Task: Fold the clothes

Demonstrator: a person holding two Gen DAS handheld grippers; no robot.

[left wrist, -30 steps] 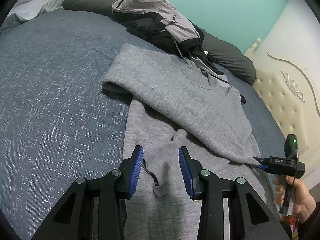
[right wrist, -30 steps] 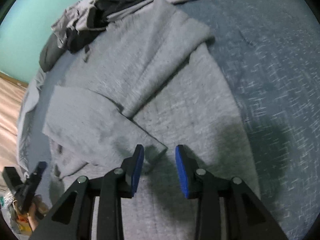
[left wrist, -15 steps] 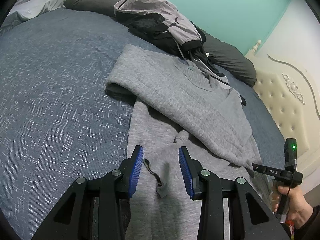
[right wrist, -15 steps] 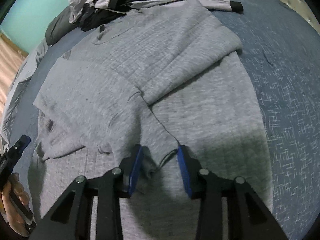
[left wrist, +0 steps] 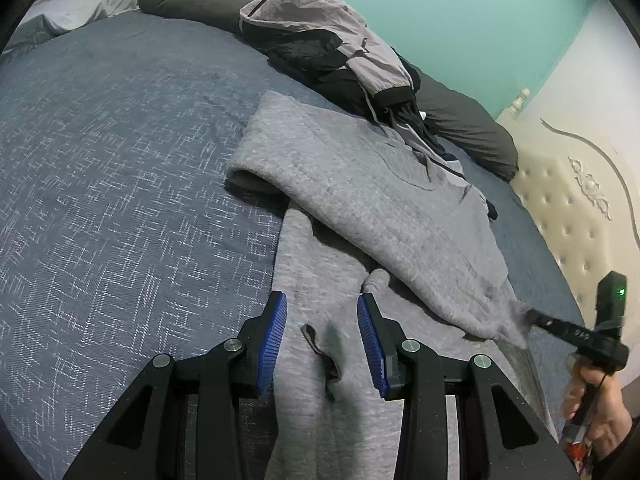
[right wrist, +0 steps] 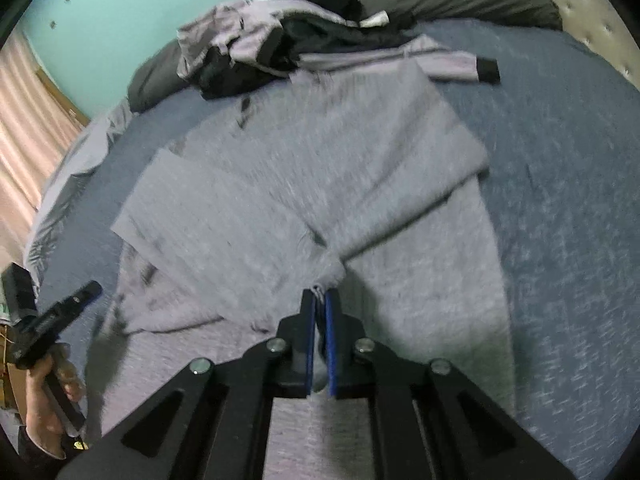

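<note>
Bed [left wrist: 120, 184]: blue-grey woven cover with pale flecks, filling most of both views; cream tufted headboard [left wrist: 568, 216] at one end, teal wall [left wrist: 460, 12] along the far side.

Dark pillows [left wrist: 200, 0]: lined up against the teal wall, with a lighter grey pillow [left wrist: 80, 8] beside them.

Grey sweatshirt [left wrist: 360, 184]: fleecy, spread flat across the middle of the bed, one sleeve folded in over the body. Its lower part runs towards the left wrist camera, where a dark-edged seam or slit lies in the fabric; which part of the garment that is cannot be told.

Jacket [left wrist: 320, 28]: light grey and black, heaped in a crumpled pile against the pillows, its edge overlapping the collar end of the sweatshirt; one sleeve with a black cuff [right wrist: 488, 71] trails out on the cover.

Left gripper [left wrist: 322, 328]: blue-padded jaws spread wide, hanging just above the lower part of the sweatshirt, with nothing between them.

Right gripper [right wrist: 319, 300]: jaws pinched nearly together on a bunched corner of the sweatshirt's folded layer, the cloth puckering at the tips. The right wrist view is motion-blurred.

Hands: the right hand [left wrist: 600, 412] and the left hand [right wrist: 48, 404] each wrap a gripper handle at the frame edge.
</note>
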